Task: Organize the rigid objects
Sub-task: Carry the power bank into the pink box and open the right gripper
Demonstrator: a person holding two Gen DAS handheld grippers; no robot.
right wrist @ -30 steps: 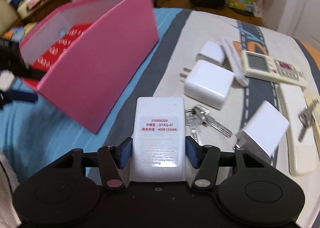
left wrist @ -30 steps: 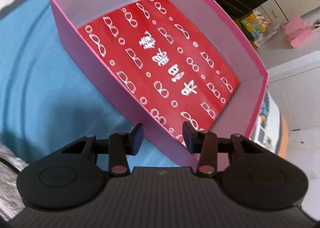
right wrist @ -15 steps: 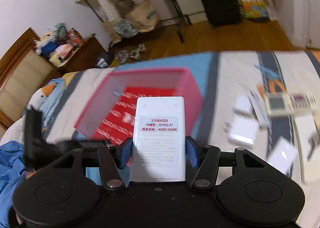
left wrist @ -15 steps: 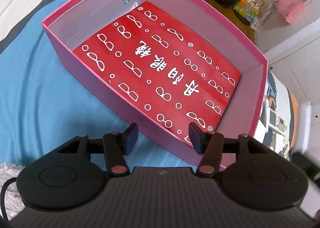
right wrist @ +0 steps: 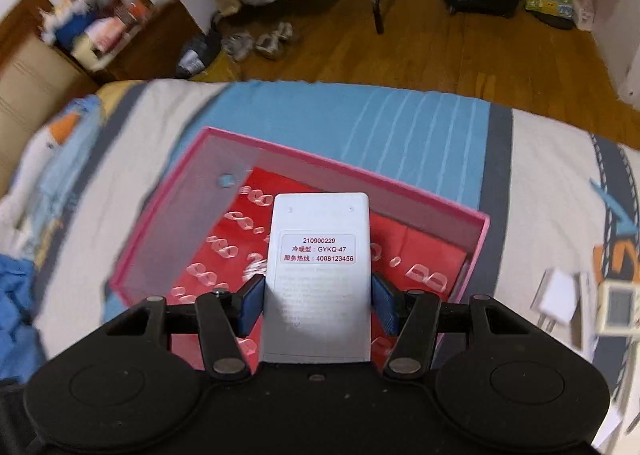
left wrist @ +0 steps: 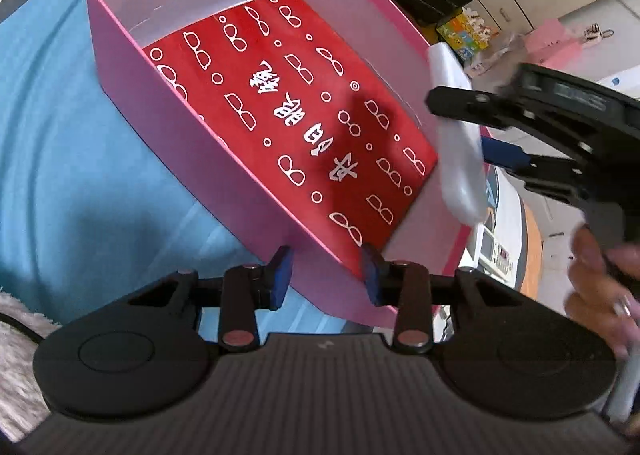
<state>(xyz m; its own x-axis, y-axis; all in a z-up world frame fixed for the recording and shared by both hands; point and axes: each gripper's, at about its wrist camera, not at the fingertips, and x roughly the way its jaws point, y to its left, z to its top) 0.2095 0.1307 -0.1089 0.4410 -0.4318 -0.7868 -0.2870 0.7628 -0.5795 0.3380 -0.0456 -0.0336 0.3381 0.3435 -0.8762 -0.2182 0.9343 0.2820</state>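
White remote [right wrist: 319, 271] pinched in my right gripper's [right wrist: 318, 305] jaws, hovering over the pink box [right wrist: 478, 243]. My left gripper [left wrist: 326, 275] at six o'clock has just been closing its jaws astride the box's near wall.

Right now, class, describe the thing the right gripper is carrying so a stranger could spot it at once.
Find the pink box with the red patterned floor on the striped bedcover. Above its floor the right gripper has its jaws closed on a flat white remote. Unlike the white chargers lying outside the box, its back carries a printed label.
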